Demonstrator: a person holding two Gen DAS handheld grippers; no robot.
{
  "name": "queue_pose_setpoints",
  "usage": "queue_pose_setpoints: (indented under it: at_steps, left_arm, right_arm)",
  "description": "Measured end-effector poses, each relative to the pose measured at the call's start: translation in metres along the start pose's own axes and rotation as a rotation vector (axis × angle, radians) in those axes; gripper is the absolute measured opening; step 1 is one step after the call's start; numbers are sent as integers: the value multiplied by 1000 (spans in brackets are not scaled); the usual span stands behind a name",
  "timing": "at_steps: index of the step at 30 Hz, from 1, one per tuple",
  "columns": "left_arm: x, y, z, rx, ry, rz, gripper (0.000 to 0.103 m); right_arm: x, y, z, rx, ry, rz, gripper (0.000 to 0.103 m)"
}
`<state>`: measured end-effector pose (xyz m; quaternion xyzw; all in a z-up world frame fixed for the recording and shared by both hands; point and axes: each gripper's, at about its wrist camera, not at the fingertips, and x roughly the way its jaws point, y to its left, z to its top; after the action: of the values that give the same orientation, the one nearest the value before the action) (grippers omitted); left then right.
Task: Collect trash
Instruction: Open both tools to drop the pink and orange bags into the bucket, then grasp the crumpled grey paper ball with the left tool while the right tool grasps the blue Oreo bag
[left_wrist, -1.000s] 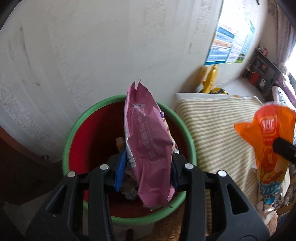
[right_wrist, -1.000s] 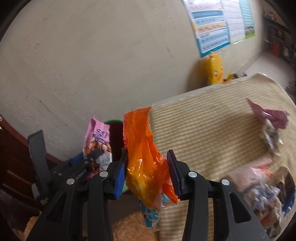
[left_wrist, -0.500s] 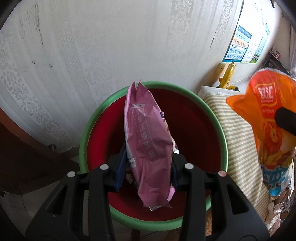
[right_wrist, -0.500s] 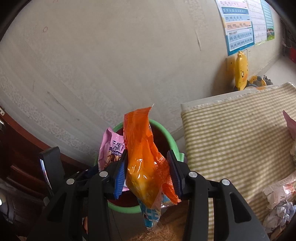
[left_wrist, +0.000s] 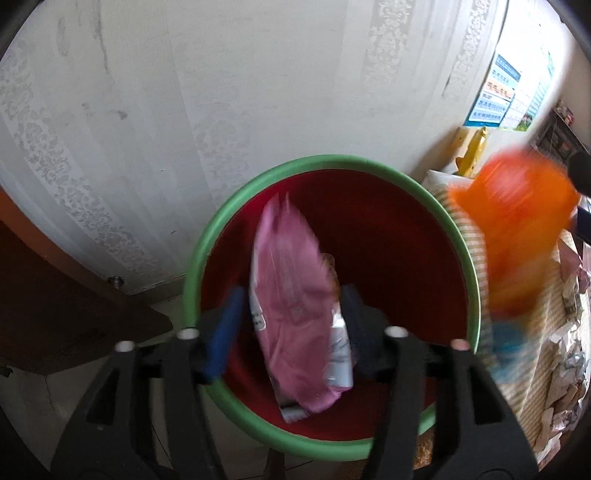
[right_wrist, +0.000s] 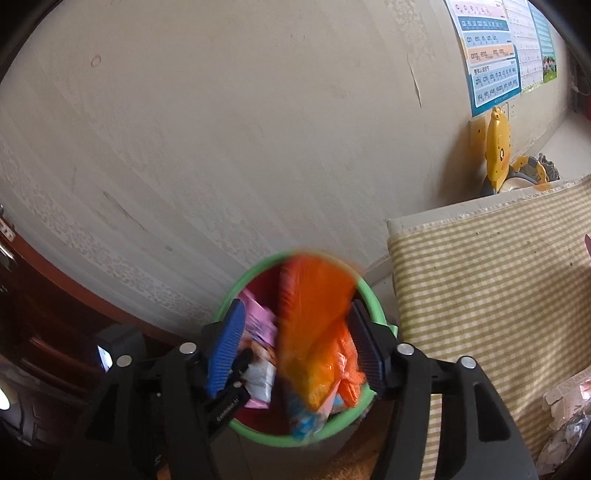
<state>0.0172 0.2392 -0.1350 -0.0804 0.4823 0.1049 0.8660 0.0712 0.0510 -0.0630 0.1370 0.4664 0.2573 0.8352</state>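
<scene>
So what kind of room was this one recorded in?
Most likely a lived-in home room, perhaps where a child studies. A pinyin learning chart hangs on patterned wallpaper, a yellow cartoon toy stands by the wall, and a green-rimmed bin sits beside a striped cloth-covered surface.

A glossy plastic film is seen on the pink wrapper and on the orange wrapper, both creased and shiny. The bin is formed of smooth plastic, with a green rim and red inner wall. The grippers' bodies are made of matt black plastic, with ribbed blue pads and bright metal pins. To the right, a woven striped cloth with a rough weave is shown. The wall is covered in matt, faintly embossed wallpaper.
</scene>
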Motion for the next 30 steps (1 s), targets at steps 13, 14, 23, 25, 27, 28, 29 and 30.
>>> queue_pose_setpoints:
  at_steps: [13, 14, 23, 25, 27, 28, 29, 30]
  left_arm:
    - [-21, -11, 2, 30, -39, -6, 62]
    - [-22, -14, 3, 35, -41, -10, 62]
    - [-39, -79, -7, 172, -56, -89, 62]
    - [-42, -94, -10, 202, -51, -109, 62]
    - [-44, -107, -13, 223, -44, -125, 62]
    - [-45, -115, -15, 239, -39, -134, 62]
    - [-47, -123, -19, 258, -37, -144, 62]
    - [-49, -128, -21, 271, -35, -150, 62]
  right_arm:
    - [-54, -27, -20, -8, -61, -88, 59]
    - [-61, -31, -26, -14, -63, -110, 61]
    - [-125, -110, -102, 53, -38, -366, 64]
    - [-143, -135, -120, 101, -34, -440, 64]
    - [-164, -168, -140, 182, -24, -509, 64]
    - [-173, -182, -149, 224, -21, -524, 64]
    - [-180, -191, -156, 252, -20, -529, 64]
    - [-187, -200, -163, 282, -21, -536, 64]
